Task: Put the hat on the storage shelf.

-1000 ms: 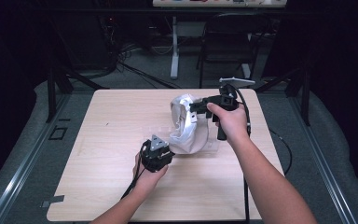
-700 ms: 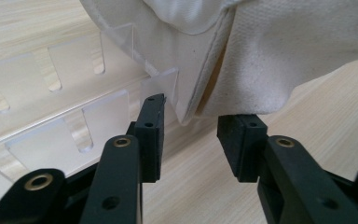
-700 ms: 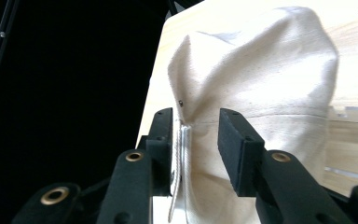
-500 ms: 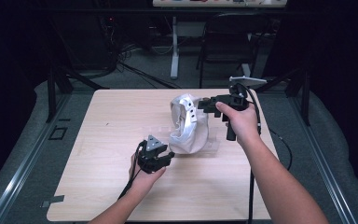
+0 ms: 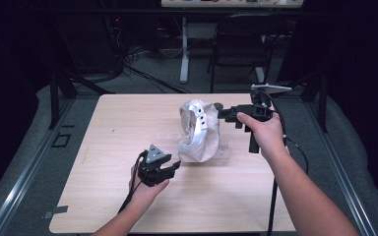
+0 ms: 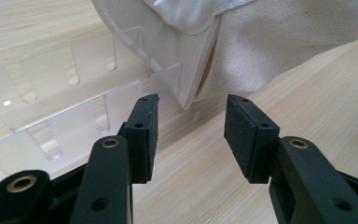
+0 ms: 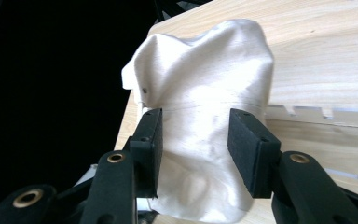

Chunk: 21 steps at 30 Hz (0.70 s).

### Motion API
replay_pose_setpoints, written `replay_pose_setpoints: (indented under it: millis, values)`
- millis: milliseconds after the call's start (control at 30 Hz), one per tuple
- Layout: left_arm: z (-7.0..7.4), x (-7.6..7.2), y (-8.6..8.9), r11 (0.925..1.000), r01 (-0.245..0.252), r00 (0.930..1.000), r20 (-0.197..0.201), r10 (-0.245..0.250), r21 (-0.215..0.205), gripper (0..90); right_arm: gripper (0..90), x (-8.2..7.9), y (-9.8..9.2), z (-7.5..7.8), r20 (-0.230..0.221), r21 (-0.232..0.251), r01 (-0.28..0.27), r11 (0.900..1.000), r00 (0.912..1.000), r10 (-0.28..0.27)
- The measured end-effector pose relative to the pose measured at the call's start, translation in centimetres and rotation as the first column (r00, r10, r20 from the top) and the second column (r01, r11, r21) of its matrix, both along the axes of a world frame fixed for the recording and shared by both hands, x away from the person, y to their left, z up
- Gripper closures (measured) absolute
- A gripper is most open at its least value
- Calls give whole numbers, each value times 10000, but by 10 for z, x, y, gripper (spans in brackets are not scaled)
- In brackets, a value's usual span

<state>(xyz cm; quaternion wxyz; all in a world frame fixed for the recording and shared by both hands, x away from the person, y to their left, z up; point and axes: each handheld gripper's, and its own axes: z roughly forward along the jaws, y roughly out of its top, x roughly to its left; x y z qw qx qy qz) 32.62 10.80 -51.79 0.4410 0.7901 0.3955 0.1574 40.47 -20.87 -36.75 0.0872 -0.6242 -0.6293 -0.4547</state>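
A crumpled white cloth piece (image 5: 199,130) with a clear notched plastic sheet (image 5: 221,152) under it sits mid-table. My left gripper (image 5: 175,165) lies just short of its near left corner. In the left gripper view the gripper (image 6: 193,126) has just been opening, and the cloth (image 6: 279,42) and plastic sheet (image 6: 65,93) lie beyond the pads, untouched. My right gripper (image 5: 222,114) is at the cloth's far right side. Its jaws (image 7: 196,140) have also just been opening, with the cloth (image 7: 205,93) behind the gap and not pressed. The plastic sheet (image 7: 317,135) lies flat to the right.
The wooden table (image 5: 103,128) has bare room on its left half and along its near edge. A black chair (image 5: 236,44), a white stand (image 5: 184,49) and cables sit on the floor beyond the far edge. Each gripper trails a cable off the near side.
Both grippers opened and let go of the cloth. The right one drew back to the right and the left one toward the near left. The cloth slumped and stays on the table.
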Motion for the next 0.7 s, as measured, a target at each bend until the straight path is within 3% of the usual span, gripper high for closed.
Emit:
replay_pose_setpoints:
  millis: [467,700]
  values:
    - [-2,-5,38,9986,-526,9985,-126,525,-63,545,532,-15,-25,-4,626,-491,313,9983,9976,-282]
    - [-7,-5,56,9967,-811,9964,-264,811,9,545,524,-23,-35,-8,654,-790,389,9961,9973,-337]
